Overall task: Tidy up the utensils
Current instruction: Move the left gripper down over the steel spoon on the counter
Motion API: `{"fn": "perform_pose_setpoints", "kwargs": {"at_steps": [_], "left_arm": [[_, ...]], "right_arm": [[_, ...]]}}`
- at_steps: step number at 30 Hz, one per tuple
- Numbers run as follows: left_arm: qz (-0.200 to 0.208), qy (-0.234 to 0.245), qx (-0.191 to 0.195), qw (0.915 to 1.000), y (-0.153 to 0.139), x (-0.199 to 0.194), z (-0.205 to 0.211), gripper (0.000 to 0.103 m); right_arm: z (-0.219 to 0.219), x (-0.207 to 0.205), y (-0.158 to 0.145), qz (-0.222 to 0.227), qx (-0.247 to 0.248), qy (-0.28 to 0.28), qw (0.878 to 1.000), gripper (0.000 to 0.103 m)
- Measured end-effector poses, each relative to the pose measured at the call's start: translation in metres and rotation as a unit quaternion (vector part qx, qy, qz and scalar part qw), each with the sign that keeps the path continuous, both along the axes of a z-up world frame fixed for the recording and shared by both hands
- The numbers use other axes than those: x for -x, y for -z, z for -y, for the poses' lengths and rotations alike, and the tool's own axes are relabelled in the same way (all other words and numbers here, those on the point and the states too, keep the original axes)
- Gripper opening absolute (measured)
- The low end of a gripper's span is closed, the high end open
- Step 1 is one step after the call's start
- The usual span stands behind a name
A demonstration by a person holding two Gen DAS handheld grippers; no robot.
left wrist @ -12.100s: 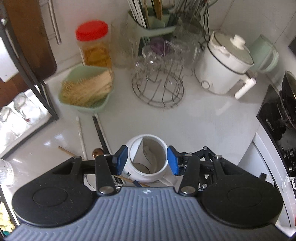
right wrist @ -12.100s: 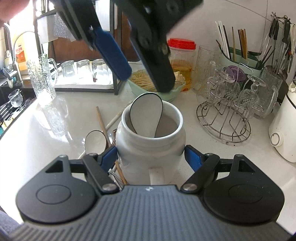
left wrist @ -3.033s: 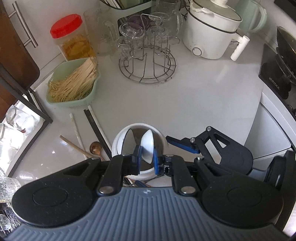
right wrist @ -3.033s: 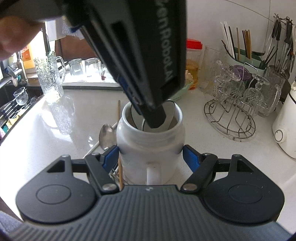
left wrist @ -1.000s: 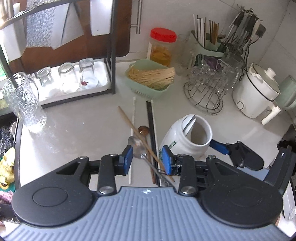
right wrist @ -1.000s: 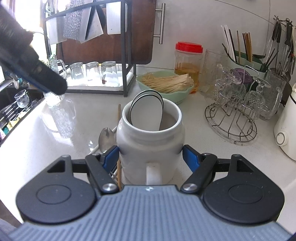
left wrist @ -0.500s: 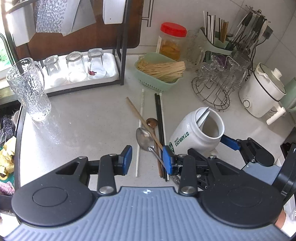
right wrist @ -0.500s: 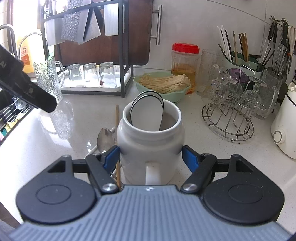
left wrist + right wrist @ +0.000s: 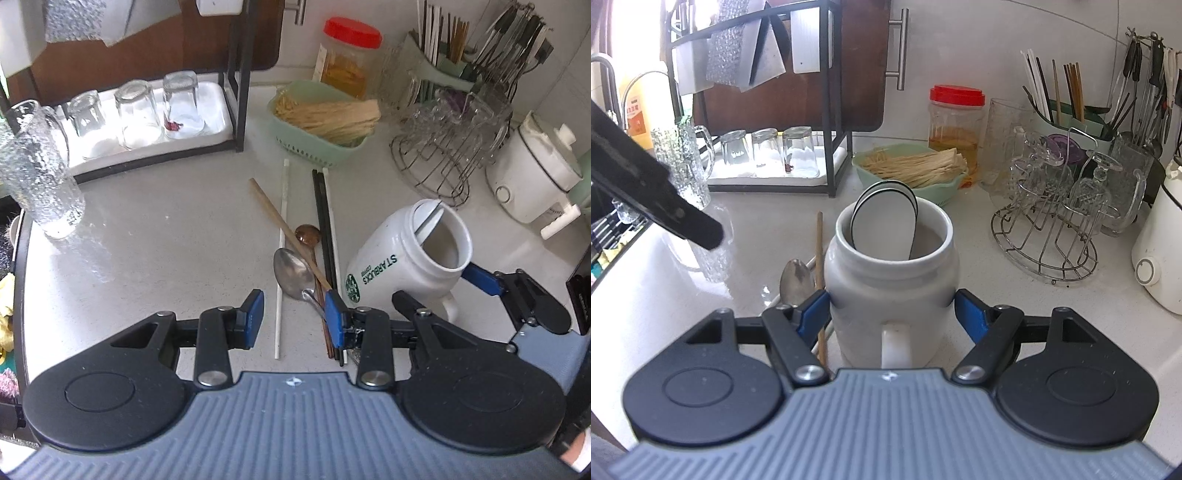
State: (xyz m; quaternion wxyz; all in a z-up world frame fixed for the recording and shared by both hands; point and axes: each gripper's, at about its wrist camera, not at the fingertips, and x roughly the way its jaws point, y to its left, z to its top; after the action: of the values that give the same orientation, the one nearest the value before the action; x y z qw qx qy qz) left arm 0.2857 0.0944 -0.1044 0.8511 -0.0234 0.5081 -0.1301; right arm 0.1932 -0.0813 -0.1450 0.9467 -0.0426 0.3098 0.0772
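My right gripper [image 9: 892,314] is shut on a white Starbucks mug [image 9: 892,288] standing on the pale counter, with white ceramic spoons [image 9: 884,221] upright inside it. Left of the mug [image 9: 406,258], loose utensils lie side by side: a metal spoon [image 9: 293,273], a small brown wooden spoon [image 9: 307,234], a wooden chopstick [image 9: 273,210], black chopsticks [image 9: 321,221] and a white chopstick [image 9: 282,240]. My left gripper [image 9: 293,319] hovers open just above their near ends. The white chopstick runs under the gap and the metal spoon's handle passes by the right pad.
At the back stand a green basket of sticks [image 9: 325,125], a red-lidded jar [image 9: 351,59], a wire rack of glasses [image 9: 450,147] and a white cooker [image 9: 532,173]. A textured glass pitcher [image 9: 37,166] and a black shelf with upturned glasses [image 9: 147,110] are on the left.
My left gripper has come down closer to the loose utensils, its jaws the same width. The right gripper and the mug have stayed put.
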Motion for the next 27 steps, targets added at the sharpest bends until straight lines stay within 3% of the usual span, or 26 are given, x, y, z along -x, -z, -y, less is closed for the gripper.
{"fn": "perform_pose_setpoints", "kwargs": {"at_steps": [5, 27], "left_arm": [[-0.012, 0.007, -0.003, 0.9999, 0.009, -0.015, 0.004, 0.041], [-0.048, 0.039, 0.001, 0.9981, 0.047, -0.062, 0.021, 0.041]], "right_arm": [[0.001, -0.004, 0.001, 0.006, -0.015, 0.006, 1.000, 0.083], [0.003, -0.016, -0.001, -0.016, -0.024, 0.009, 1.000, 0.085]]}}
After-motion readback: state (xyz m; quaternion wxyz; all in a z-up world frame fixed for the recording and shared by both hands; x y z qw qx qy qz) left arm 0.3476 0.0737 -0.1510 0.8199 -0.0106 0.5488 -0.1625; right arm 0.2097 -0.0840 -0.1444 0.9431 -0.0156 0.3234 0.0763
